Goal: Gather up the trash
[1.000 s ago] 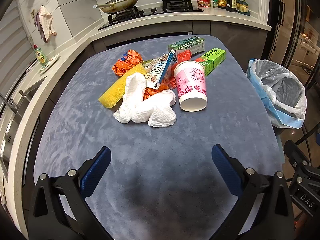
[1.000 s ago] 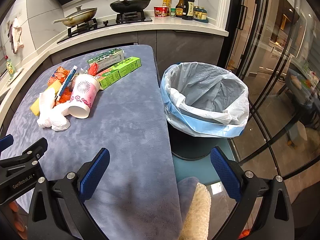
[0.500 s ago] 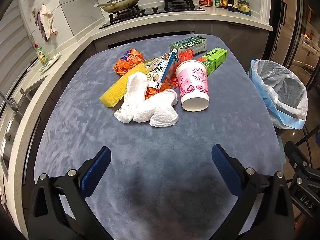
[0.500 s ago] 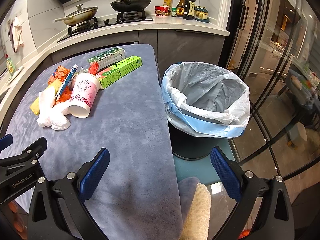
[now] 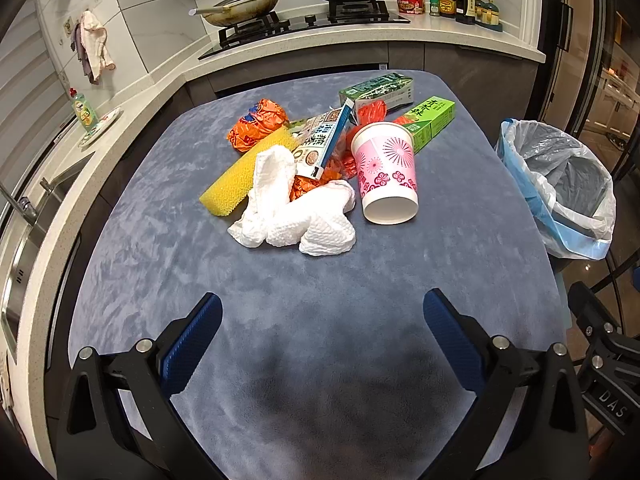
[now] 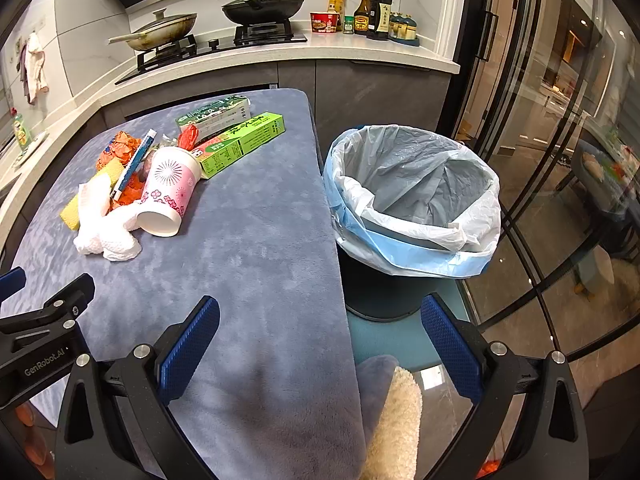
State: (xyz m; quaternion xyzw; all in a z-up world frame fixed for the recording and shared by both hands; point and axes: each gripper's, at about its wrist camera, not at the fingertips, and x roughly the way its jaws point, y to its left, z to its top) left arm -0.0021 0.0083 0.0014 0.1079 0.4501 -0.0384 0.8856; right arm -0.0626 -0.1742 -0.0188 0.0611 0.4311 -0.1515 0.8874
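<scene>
My left gripper [image 5: 322,330] and right gripper [image 6: 320,330] both stand spread, holding nothing. Trash heap at 12 o'clock: pink paper cup [image 5: 387,174] on its side, crumpled tissue [image 5: 296,216] partly hiding orange wrappers [image 5: 316,184]. Lined bin [image 6: 414,204] at 1 o'clock of the right view, base obscured.

The left hand-held gripper [image 5: 322,326] has a black angular plastic frame with silver screw heads and two fingers faced with blue dimpled pads [image 5: 192,346]; the right hand-held gripper [image 6: 320,330] is built alike, and white "GenRobot.AI" lettering marks the left frame
</scene>
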